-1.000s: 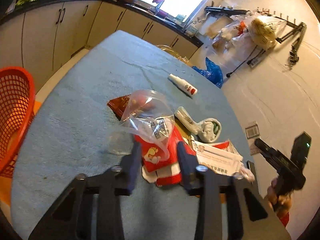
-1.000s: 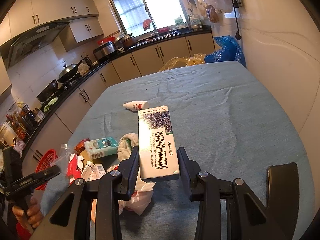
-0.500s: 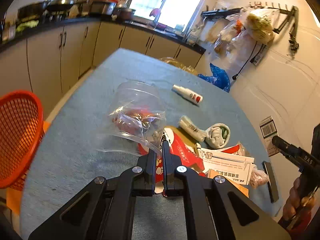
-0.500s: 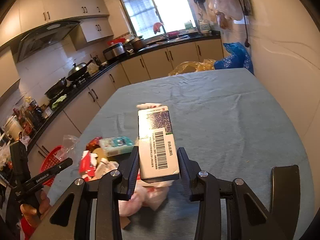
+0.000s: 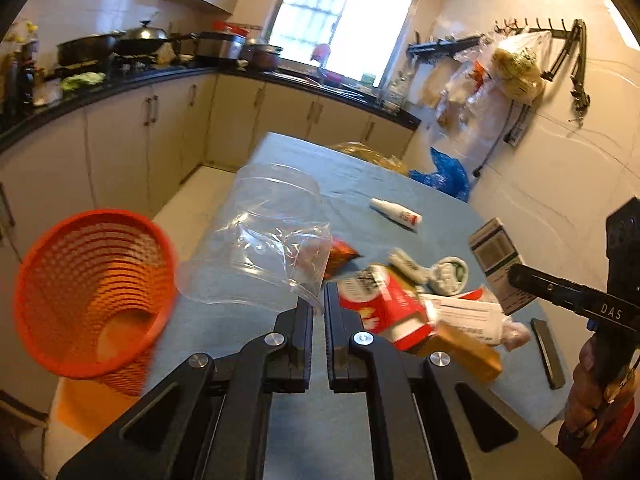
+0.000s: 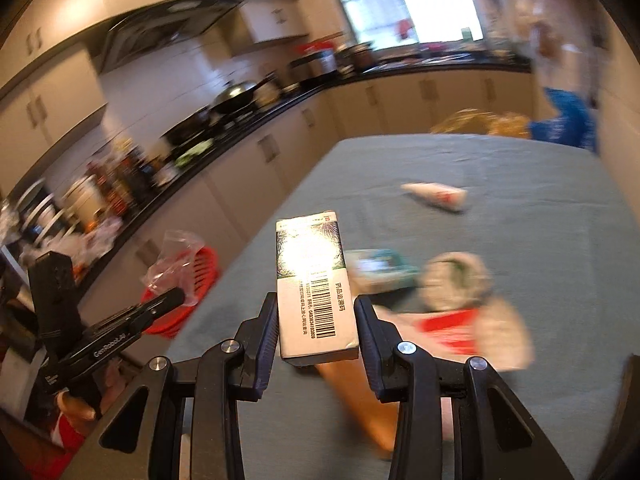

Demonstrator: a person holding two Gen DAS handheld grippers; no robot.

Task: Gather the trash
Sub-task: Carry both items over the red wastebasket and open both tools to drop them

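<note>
My left gripper (image 5: 318, 304) is shut on the edge of a clear plastic bag (image 5: 264, 252), which hangs lifted above the blue-grey table (image 5: 348, 184), toward the orange mesh basket (image 5: 88, 296) on the left. My right gripper (image 6: 316, 328) is shut on a white and green carton with a barcode (image 6: 314, 288), held above the table. That carton (image 5: 498, 260) and the right gripper also show at the right of the left wrist view. A heap of wrappers (image 5: 404, 308) lies on the table below, with a red and white packet in it.
A small white bottle (image 5: 396, 212) lies farther back on the table. A dark flat bar (image 5: 548, 352) lies near the right table edge. Kitchen cabinets and a counter with pots (image 5: 132, 44) run along the left and back. A blue bag (image 5: 444, 172) sits behind the table.
My left gripper closed on the clear bag and lifted it off the heap, swinging left toward the basket. My right gripper carried the carton leftward and slightly up.
</note>
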